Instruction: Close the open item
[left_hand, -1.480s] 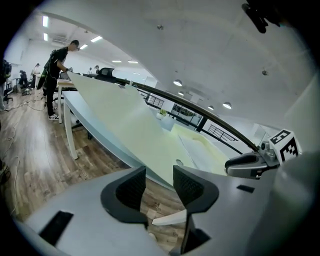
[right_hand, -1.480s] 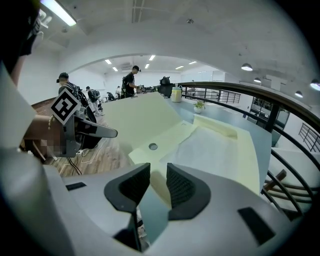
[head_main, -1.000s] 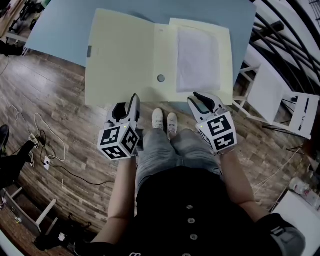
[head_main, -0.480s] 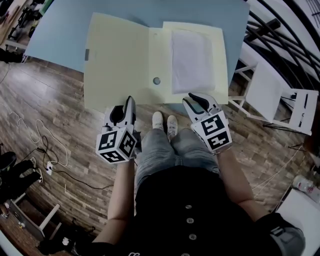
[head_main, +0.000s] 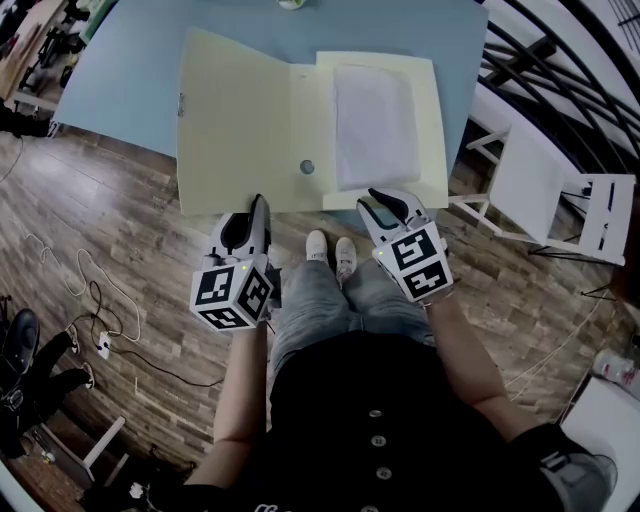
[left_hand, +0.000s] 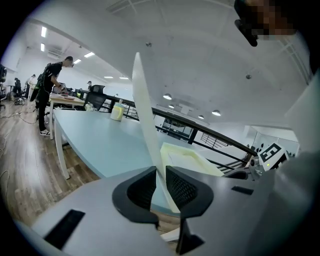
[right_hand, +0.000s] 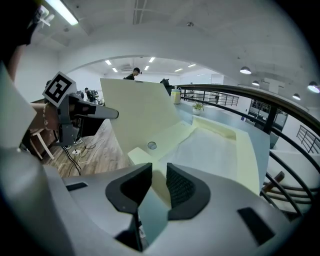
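We judge the step in hand to be the fold itself. The pale yellow folder (head_main: 310, 120) lies open at the near edge of the blue surface (head_main: 130, 70), and its left cover (left_hand: 145, 115) stands raised off the surface, steeply so in both gripper views. The left gripper (head_main: 255, 205) is clamped on that cover's near edge, and in its own view the thin board runs straight up between the two pads.

The right gripper (head_main: 385, 203) sits at the near edge of the surface, over the near edge of the folder's right half. Its jaws show only a narrow gap and, as far as we can see, they pinch nothing; the flat board just lies beyond and below them.

The right half rests flat with a white sheet (head_main: 372, 125) on it, and a small round hole or stud (head_main: 306, 167) shows on the spine strip, near its near end.

We think the next move calls for carrying the held cover in an arc to the right, over the spine and down onto the white sheet. The grip should stay light enough that the board does not crease. The right gripper would have to clear the landing area, or steady the right half so the folder does not slide off the near edge.
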